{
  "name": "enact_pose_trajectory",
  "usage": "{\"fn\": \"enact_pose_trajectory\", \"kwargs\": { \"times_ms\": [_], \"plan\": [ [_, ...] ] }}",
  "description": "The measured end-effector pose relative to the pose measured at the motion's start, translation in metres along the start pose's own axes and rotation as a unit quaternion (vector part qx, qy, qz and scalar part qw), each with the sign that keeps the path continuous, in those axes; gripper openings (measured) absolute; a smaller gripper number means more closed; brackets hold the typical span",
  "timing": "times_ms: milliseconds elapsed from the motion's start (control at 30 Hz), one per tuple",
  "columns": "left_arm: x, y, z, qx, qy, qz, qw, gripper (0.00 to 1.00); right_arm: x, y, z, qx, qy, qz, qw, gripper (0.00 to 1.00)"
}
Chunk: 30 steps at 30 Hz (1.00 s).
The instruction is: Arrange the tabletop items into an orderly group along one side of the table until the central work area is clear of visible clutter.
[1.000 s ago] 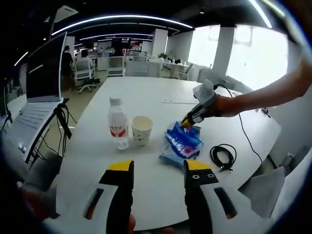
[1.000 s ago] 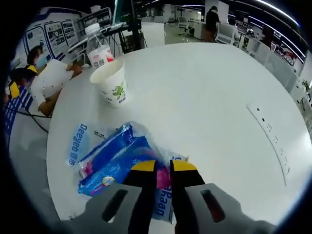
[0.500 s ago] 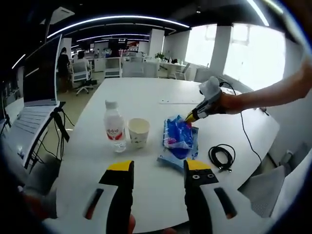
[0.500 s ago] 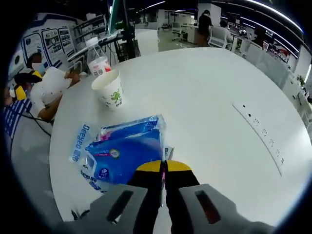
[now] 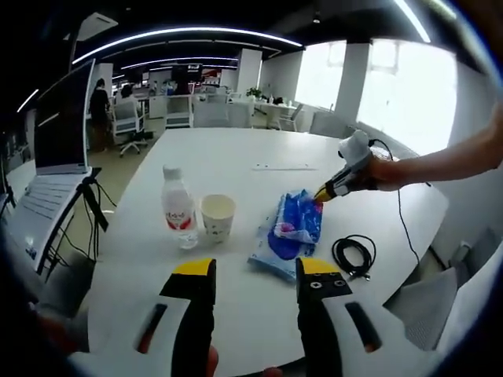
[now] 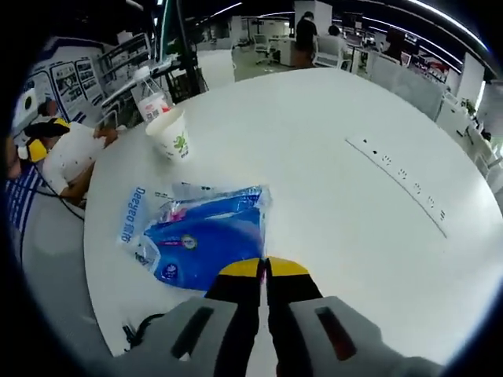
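My right gripper (image 6: 264,271) is shut on the near corner of a blue plastic packet (image 6: 208,239), which slants over a flat light-blue pack (image 6: 132,224) on the white table (image 6: 330,118). In the left gripper view the same right gripper (image 5: 321,195) pinches the packet (image 5: 295,226) at its far corner, a hand and forearm reaching in from the right. A paper cup (image 5: 218,217) and a water bottle (image 5: 178,208) stand upright left of the packet. My left gripper (image 5: 255,271) hovers open over the table's near edge, with nothing between its fingers.
A coiled black cable (image 5: 351,255) lies right of the packet, near the table edge. A socket strip (image 6: 397,184) is set into the tabletop farther out. A laptop on a stand (image 5: 63,133) is off the table's left side. A person (image 6: 63,149) sits beyond the cup.
The right gripper's jaws shut on the blue packet and drew it back away from the cup. The left gripper view has pulled back slightly; the cup and bottle stay put.
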<state>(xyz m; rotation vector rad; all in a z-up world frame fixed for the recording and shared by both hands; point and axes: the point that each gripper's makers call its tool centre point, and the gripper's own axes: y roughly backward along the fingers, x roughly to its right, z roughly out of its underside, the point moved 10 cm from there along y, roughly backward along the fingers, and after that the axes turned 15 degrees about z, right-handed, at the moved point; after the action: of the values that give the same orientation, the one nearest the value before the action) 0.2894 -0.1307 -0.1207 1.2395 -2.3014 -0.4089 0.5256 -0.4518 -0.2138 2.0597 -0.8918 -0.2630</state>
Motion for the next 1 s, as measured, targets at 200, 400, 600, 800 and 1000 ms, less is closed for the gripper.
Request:
{"fn": "enact_pose_trajectory", "kwargs": {
  "times_ms": [200,400,600,800,1000],
  "plan": [
    [0.005,0.001,-0.002,0.001,0.0,0.003,1.0,0.4,-0.005,0.009,0.016,0.003,-0.027,-0.001,0.9996,0.01],
    [0.009,0.002,-0.002,0.001,-0.001,0.004,1.0,0.4,-0.014,0.015,0.026,0.005,-0.037,-0.003,0.9993,0.03],
    [0.013,0.003,-0.005,0.003,-0.004,0.004,1.0,0.4,-0.021,0.019,0.03,0.01,-0.033,-0.011,0.9994,0.07],
    [0.012,0.004,-0.007,0.005,-0.004,0.003,1.0,0.4,-0.016,0.015,0.032,0.006,-0.028,-0.005,0.9996,0.11],
    [0.013,0.004,-0.006,0.003,-0.004,0.005,1.0,0.4,-0.02,0.021,0.028,0.008,-0.012,-0.009,0.9999,0.18]
  ]
}}
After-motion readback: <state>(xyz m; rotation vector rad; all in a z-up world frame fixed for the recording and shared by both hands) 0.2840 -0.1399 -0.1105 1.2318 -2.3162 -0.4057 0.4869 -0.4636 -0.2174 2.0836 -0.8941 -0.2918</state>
